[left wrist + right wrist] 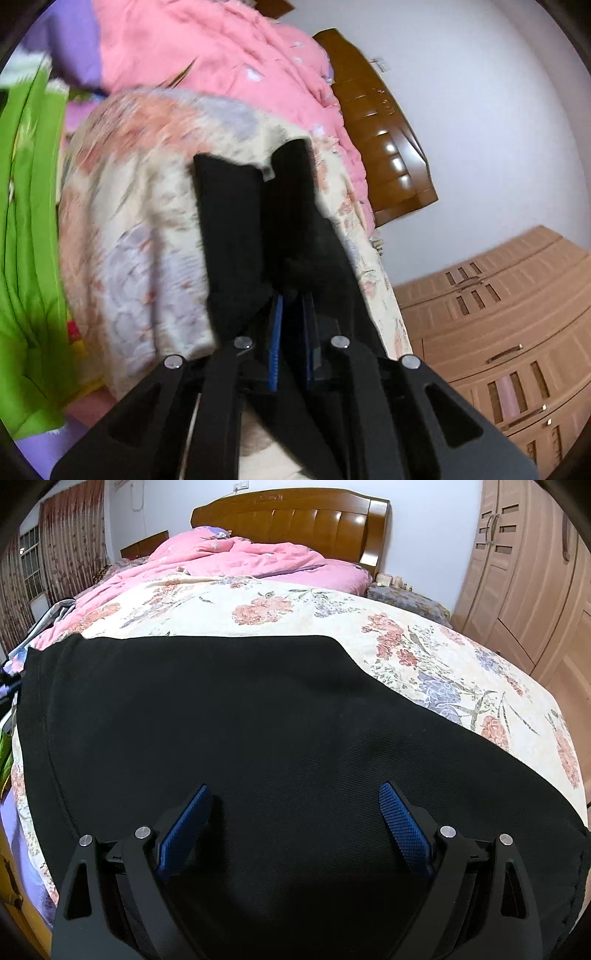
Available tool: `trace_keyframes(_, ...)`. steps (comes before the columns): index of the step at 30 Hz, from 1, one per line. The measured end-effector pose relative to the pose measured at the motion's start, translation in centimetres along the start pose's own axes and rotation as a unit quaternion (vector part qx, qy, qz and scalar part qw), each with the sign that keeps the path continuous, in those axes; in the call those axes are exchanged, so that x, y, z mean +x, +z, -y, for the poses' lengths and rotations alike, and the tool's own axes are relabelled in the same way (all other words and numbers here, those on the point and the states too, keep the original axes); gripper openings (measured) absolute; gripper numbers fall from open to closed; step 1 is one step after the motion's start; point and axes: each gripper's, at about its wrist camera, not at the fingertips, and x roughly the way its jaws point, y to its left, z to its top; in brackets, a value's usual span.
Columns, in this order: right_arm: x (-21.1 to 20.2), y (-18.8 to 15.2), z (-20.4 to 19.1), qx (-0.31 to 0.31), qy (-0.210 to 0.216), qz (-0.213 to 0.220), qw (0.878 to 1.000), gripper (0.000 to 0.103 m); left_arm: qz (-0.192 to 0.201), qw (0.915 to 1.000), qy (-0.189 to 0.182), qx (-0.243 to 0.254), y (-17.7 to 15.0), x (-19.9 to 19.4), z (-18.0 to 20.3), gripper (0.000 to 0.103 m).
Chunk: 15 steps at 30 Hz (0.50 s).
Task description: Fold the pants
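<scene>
Black pants (240, 720) lie spread flat across the floral bedspread (258, 602) in the right wrist view. My right gripper (295, 794) hovers just over the near part of the pants, jaws wide open and empty, blue pads (404, 827) showing. In the left wrist view my left gripper (293, 295) is shut on a bunch of black pants fabric (258, 221), which sticks up past the fingers and is lifted off the bed. That view is tilted and motion-blurred.
A pink quilt (240, 554) lies at the head of the bed below a wooden headboard (295, 517). A wooden wardrobe (524, 590) stands to the right. A green cloth (29, 240) lies left of the bedspread (129, 221). Curtains (62, 546) hang at far left.
</scene>
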Motion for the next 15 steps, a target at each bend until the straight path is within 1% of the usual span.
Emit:
trace_keyframes(2, 0.1, 0.0, 0.0, -0.001, -0.001, -0.002, 1.000, 0.088, 0.003, 0.9998, -0.017, -0.013, -0.1, -0.4, -0.5, 0.012)
trace_keyframes(4, 0.1, 0.0, 0.0, -0.002, -0.001, -0.002, 1.000, 0.088, 0.007, 0.9995, -0.027, -0.014, -0.3, -0.5, -0.6, 0.015)
trace_keyframes(6, -0.8, 0.1, -0.6, -0.014, -0.014, 0.016, 1.000, 0.088, 0.007, 0.9995, -0.030, -0.010, -0.3, -0.8, -0.4, 0.023)
trace_keyframes(7, -1.4, 0.1, -1.1, -0.022, -0.009, 0.028, 0.999, 0.088, 0.006, 0.9996, -0.027, -0.003, -0.9, -1.3, -0.1, 0.025)
trace_keyframes(8, -2.5, 0.3, -2.2, -0.033, 0.026, 0.044, 0.998, 0.086, 0.005, 0.9997, -0.023, 0.006, -0.7, -0.9, 0.5, 0.030)
trace_keyframes(9, -3.3, 0.5, -3.4, -0.044, 0.058, 0.056, 0.996, 0.085, 0.005, 0.9996, -0.023, 0.013, -0.6, -0.6, 1.1, 0.038)
trace_keyframes(10, -4.2, 0.7, -5.0, -0.065, 0.089, 0.068, 0.992, 0.084, 0.005, 0.9995, -0.026, 0.016, -0.5, -0.6, 1.5, 0.042)
trace_keyframes(11, -5.2, 0.7, -7.6, -0.107, 0.121, 0.083, 0.983, 0.082, 0.005, 0.9994, -0.029, 0.016, -0.5, -0.6, 1.6, 0.051)
trace_keyframes(12, -5.7, 0.6, -9.6, -0.139, 0.143, 0.088, 0.976, 0.079, 0.007, 0.9993, -0.033, 0.017, -0.4, -0.5, 2.0, 0.059)
trace_keyframes(14, -5.9, 0.0, -14.0, -0.208, 0.196, 0.075, 0.955, 0.065, 0.011, 0.9993, -0.029, 0.022, -0.5, -0.3, 2.5, 0.063)
trace_keyframes(15, -5.6, -0.4, -15.8, -0.236, 0.216, 0.064, 0.945, 0.062, 0.012, 0.9993, -0.023, 0.025, -0.6, -0.2, 2.8, 0.067)
